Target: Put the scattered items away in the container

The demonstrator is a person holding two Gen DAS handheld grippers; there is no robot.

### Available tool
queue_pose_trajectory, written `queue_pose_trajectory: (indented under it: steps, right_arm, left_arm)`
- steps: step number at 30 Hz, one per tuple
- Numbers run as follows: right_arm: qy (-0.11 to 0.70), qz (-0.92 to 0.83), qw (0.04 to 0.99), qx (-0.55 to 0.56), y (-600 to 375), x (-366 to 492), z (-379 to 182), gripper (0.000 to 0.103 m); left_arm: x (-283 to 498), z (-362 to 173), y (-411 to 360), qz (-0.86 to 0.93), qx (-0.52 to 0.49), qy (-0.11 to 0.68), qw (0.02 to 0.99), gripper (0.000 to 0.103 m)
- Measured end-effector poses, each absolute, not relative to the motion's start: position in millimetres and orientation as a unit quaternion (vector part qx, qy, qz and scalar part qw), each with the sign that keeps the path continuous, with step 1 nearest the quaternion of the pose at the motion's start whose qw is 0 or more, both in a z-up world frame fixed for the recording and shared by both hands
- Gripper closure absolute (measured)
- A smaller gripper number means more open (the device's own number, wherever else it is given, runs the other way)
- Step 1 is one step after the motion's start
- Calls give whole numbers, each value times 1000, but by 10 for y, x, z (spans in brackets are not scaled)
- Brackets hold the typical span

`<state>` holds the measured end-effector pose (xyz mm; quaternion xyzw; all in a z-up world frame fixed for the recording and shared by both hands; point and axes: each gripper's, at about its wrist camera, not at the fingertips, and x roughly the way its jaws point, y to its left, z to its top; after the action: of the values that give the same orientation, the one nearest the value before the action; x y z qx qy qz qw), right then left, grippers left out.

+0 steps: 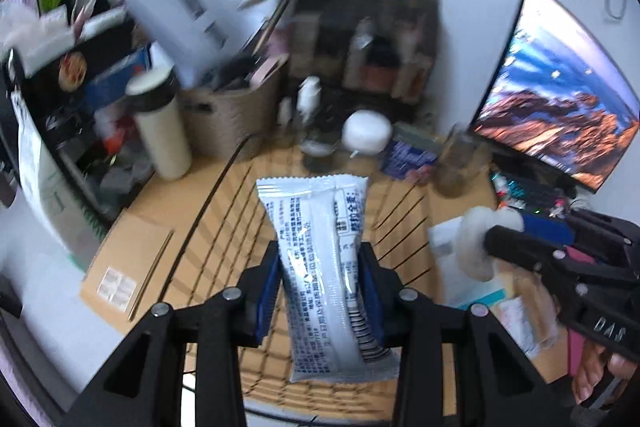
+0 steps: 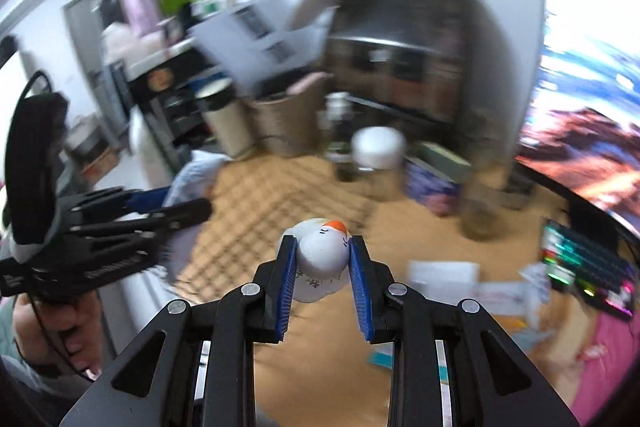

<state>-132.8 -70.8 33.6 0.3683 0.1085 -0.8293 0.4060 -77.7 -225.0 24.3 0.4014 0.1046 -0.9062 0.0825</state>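
Left fingers (image 1: pixel 320 283) clamp a packet (image 1: pixel 328 275); right fingers (image 2: pixel 322 267) grip a white toy (image 2: pixel 322 253), orange-tipped only there.

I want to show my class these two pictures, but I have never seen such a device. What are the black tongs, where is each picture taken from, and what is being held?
No robot here: a person holds a hand-operated gripper in each hand, with a wide-angle camera on each looking along its fingers. One picture is from the left gripper, shut on a white printed packet. The other is from the right gripper, shut on a small white figure with an orange tip. Each view also shows the other gripper at its side. Below lies a wooden desk with a black wire basket, a monitor, a keyboard and blurred clutter.
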Motion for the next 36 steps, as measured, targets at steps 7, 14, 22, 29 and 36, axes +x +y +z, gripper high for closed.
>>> queue_pose_trajectory:
  steps: [7,14,22,29,36]
  right_arm:
    - [146,-786,423,426,-1439,-1223,-247,75]
    - [161,-780,409,446,-1555,-1214,-437,75]
    - [165,-794,402,426,-1546,-1178,-354,60]
    - [145,-803,400,418,-1340,-1177,-200,60]
    - [92,-852,338,390,-461,-1237,245,60]
  left_arm:
    - [-867,-281,-2558,-877,459,122,73,61]
    - [-892,-451,-2615,-867,476,130,61,58]
    - [-824,-355,-2657,-873,463,130,82,34]
    - [-764,-153,-2486,-884,446,119,71,34]
    - [-797,161,-2035,-898,428,98,25,33]
